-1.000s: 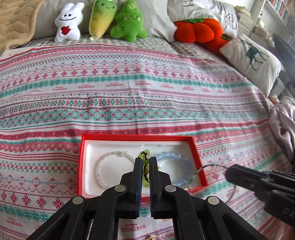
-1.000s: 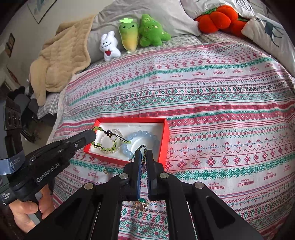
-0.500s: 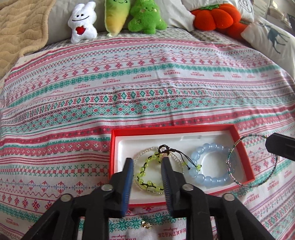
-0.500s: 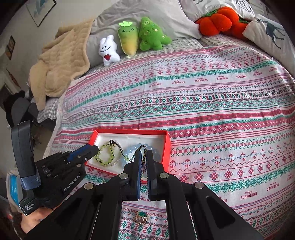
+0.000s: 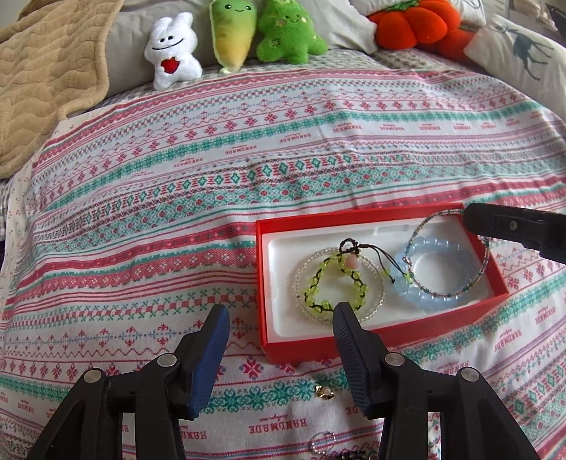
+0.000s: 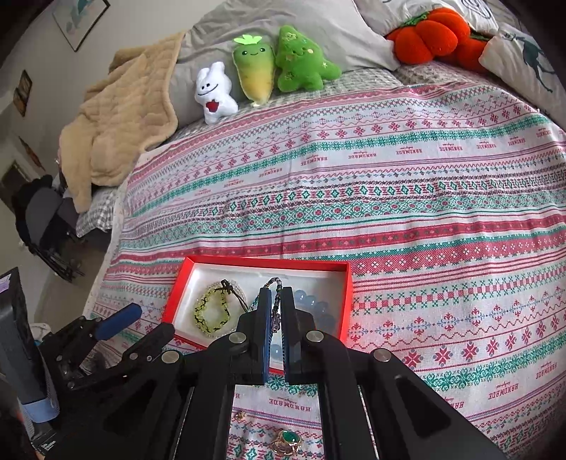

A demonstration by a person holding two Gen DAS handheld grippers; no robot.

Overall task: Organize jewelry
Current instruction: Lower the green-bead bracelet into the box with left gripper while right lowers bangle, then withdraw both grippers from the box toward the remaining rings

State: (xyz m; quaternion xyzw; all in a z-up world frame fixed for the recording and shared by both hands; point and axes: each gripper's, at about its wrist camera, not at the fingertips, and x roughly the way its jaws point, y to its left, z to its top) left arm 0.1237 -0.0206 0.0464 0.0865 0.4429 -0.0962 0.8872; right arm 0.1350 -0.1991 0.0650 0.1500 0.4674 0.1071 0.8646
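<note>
A red jewelry box (image 5: 261, 276) with a white liner lies on the bed. In it lie a clear bead bracelet (image 5: 378, 297), a green bead bracelet with black cord (image 5: 320, 279) on top of it, and a blue bead bracelet (image 5: 428, 300). My left gripper (image 5: 281, 311) is open and empty, just in front of the box's near left corner. My right gripper (image 6: 276, 295) is shut on a thin multicoloured bead bracelet (image 5: 456, 290) and holds it over the blue bracelet at the box's right end (image 6: 345, 308).
Loose pieces lie on the patterned bedspread in front of the box: a small gold earring (image 5: 324, 391), a clear ring (image 5: 322, 442) and a gold ring with a green stone (image 6: 286, 440). Plush toys (image 5: 233, 32) and pillows line the far side; a beige blanket (image 5: 46, 70) lies at left.
My left gripper let go of the green bracelet into the box, opened wide and drew back to the left. My right gripper carried the thin bracelet over the box.
</note>
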